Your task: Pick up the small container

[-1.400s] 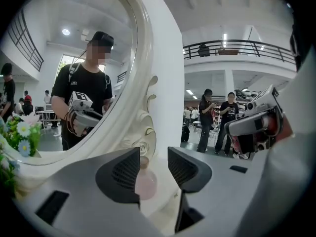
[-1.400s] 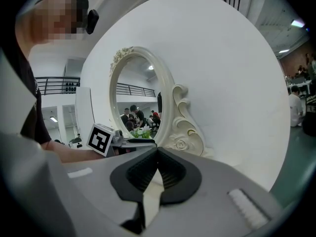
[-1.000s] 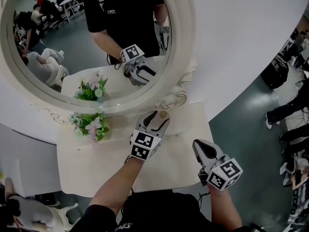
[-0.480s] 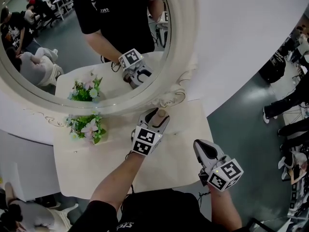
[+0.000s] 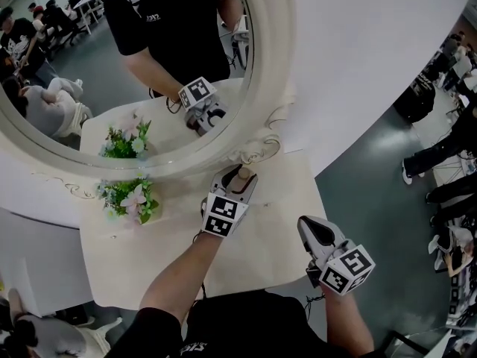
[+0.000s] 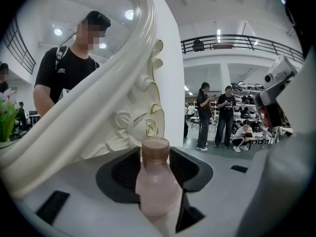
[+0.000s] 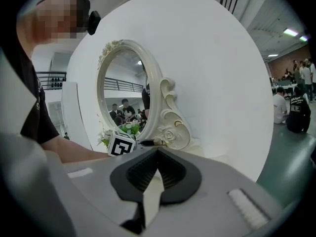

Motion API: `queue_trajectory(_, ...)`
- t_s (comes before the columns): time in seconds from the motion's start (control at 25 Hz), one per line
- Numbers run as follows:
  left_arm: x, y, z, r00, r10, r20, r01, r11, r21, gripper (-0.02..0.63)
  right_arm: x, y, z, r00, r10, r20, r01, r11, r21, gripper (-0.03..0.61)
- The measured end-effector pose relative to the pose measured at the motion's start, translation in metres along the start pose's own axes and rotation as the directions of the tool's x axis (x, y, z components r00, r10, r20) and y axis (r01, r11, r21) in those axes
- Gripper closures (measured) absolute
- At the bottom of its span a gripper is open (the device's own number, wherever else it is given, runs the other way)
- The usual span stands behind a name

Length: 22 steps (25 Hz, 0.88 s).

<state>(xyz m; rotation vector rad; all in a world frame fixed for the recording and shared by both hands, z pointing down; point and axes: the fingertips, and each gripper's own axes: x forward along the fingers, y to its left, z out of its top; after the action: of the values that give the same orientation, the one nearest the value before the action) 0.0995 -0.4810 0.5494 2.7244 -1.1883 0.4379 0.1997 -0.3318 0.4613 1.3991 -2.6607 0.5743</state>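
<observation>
Head view: left gripper [image 5: 235, 180] is at the back of the table [image 5: 276, 226], beside the mirror frame [image 5: 270, 136], with the small container [image 5: 244, 174] upright between its jaws. Right gripper [image 5: 308, 228] hangs by the table's right edge, well apart.

Left gripper view: jaws are closing around the pink, brown-capped container; pads not clearly pressing.

Right gripper view: jaw tips are together, nothing between.

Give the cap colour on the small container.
Brown cap, over the pale pink small container; shows best in the left gripper view.
</observation>
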Motion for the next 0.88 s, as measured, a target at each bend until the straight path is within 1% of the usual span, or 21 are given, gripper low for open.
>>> queue_trajectory(0.08, 0.0, 0.0, 0.001, 1.0, 0.005, 0.007, -0.005, 1.0, 0.0, 0.436, -0.002, 0.001, -0.001, 1.0, -0.003, -0.001, 0.003, 1.0, 0.001, 0.568)
queue_trajectory(0.2, -0.001, 0.001, 0.003, 0.999, 0.029, 0.017, -0.029, 1.0, -0.005, 0.465, -0.006, 0.002, -0.001, 1.0, -0.007, -0.001, 0.007, 1.0, -0.001, 0.568)
queue_trajectory(0.32, -0.001, 0.002, 0.003, 0.999, 0.04, 0.013, -0.04, 0.999, -0.014, 0.469, -0.011, 0.004, 0.0, 1.0, -0.012, 0.001, 0.012, 1.0, -0.006, 0.568)
queue_trajectory(0.48, -0.004, 0.001, -0.001, 1.0, 0.03, -0.004, -0.03, 0.999, -0.025, 0.469, -0.018, 0.005, -0.001, 1.0, -0.027, 0.003, 0.027, 1.0, -0.007, 0.568)
queue_trajectory(0.68, -0.015, -0.01, 0.015, 1.0, 0.005, 0.014, -0.005, 1.0, -0.016, 0.469, -0.023, 0.009, 0.004, 1.0, -0.024, 0.019, 0.025, 1.0, -0.008, 0.568)
queue_trajectory(0.88, -0.033, -0.019, 0.032, 1.0, 0.014, 0.025, -0.014, 1.0, -0.01, 0.469, -0.022, 0.015, 0.012, 0.999, -0.005, 0.043, 0.006, 1.0, -0.01, 0.568)
